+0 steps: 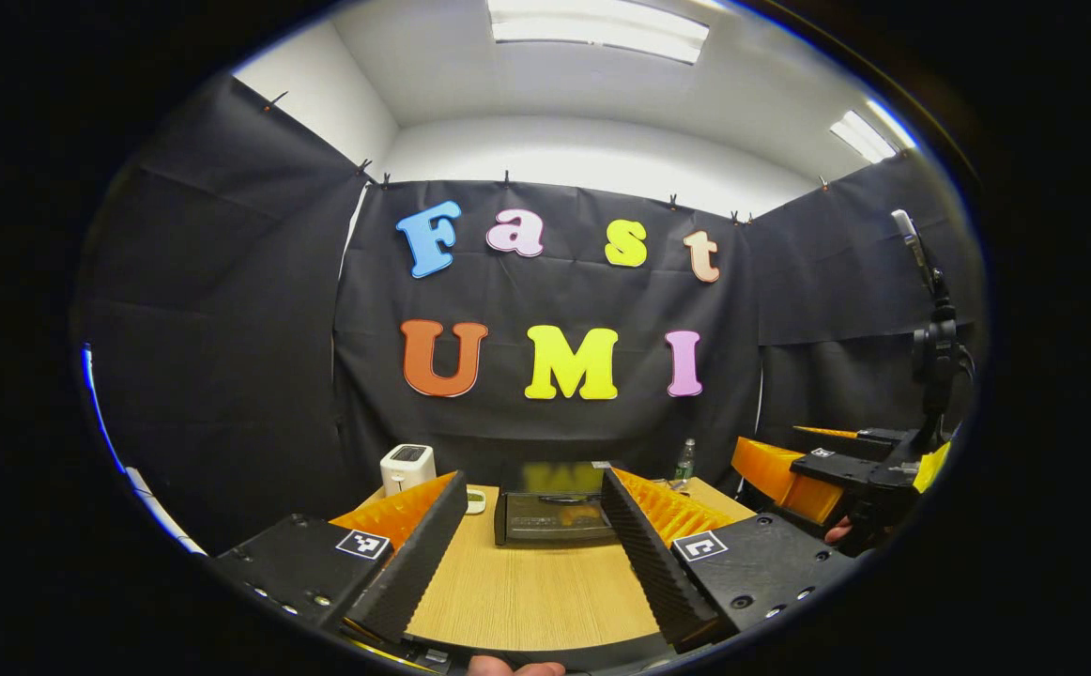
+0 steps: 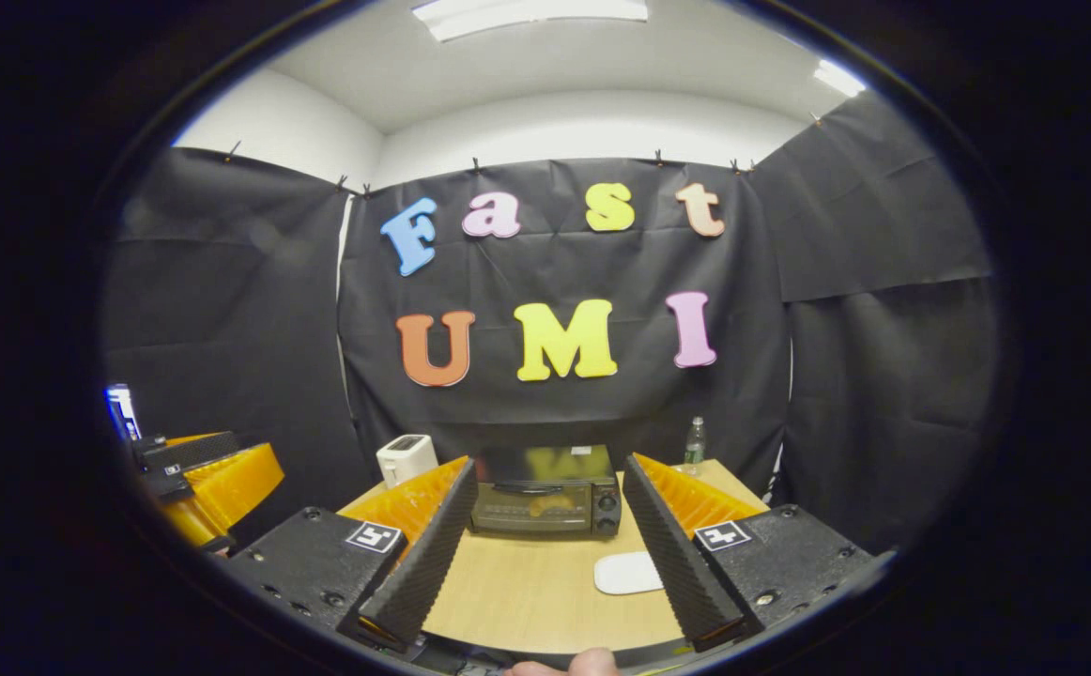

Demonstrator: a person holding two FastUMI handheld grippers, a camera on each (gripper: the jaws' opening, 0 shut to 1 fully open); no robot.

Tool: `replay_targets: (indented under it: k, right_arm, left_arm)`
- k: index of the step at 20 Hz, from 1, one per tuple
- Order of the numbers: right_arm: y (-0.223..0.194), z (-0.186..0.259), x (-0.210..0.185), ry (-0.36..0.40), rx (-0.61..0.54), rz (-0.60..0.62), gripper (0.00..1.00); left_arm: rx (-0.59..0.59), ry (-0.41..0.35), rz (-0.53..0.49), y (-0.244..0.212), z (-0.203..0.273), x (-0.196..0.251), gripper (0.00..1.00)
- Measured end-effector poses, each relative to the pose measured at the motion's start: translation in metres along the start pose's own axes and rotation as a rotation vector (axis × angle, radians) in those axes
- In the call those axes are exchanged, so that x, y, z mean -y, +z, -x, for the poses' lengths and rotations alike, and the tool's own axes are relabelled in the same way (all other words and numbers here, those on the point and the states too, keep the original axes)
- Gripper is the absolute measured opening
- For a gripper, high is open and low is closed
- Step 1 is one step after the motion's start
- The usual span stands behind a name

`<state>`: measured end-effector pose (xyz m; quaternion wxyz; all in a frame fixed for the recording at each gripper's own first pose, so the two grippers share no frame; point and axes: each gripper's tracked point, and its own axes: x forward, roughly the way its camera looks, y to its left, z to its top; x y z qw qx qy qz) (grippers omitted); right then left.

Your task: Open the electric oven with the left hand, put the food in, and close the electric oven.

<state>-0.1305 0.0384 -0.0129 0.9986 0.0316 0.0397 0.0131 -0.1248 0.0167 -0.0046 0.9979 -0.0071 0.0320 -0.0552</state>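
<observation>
**Both grippers held apart above the table, oven door shut**

A small black electric oven with a glass door [image 2: 545,493] is seen standing at the far end of a light wooden table [image 2: 527,591], close to the black cloth wall. Its door is closed, a dark handle being visible across the top of the glass and two knobs at its right side. Something orange-yellow is glimpsed behind the glass, but what it is cannot be told. In the left gripper view the same oven [image 1: 555,514] is framed between the fingers, well beyond them.

The left gripper [image 1: 531,554] is held with its fingers spread wide and nothing between them. The right gripper [image 2: 545,554] is likewise spread, with nothing pinched. Both are held above the near part of the table, apart from the oven.

A flat white oval plate [image 2: 628,573] lies on the table just inside the right gripper's right finger, nearer than the oven. A white toaster [image 2: 406,458] stands left of the oven, and a clear plastic bottle [image 2: 693,443] stands to its right at the table's back corner. A black stand carrying a phone [image 1: 930,319] is seen at the far right in the left gripper view.
</observation>
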Motion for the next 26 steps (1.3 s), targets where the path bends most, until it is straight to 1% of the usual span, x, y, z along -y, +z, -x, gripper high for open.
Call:
replay_targets:
  k: [9, 19, 26]
  right_arm:
    - [0.001, -0.005, 0.003, -0.009, 0.007, -0.007, 0.99]
    - [0.002, -0.009, -0.005, -0.004, 0.018, -0.007, 0.99]
    - [-0.002, -0.012, -0.011, 0.004, 0.013, -0.011, 0.99]
  left_arm:
    - [0.013, -0.005, -0.015, 0.002, -0.004, 0.0, 0.94]
    - [0.012, -0.013, -0.017, 0.001, -0.007, -0.001, 0.94]
    - [0.007, -0.003, -0.024, 0.0, -0.008, -0.008, 0.94]
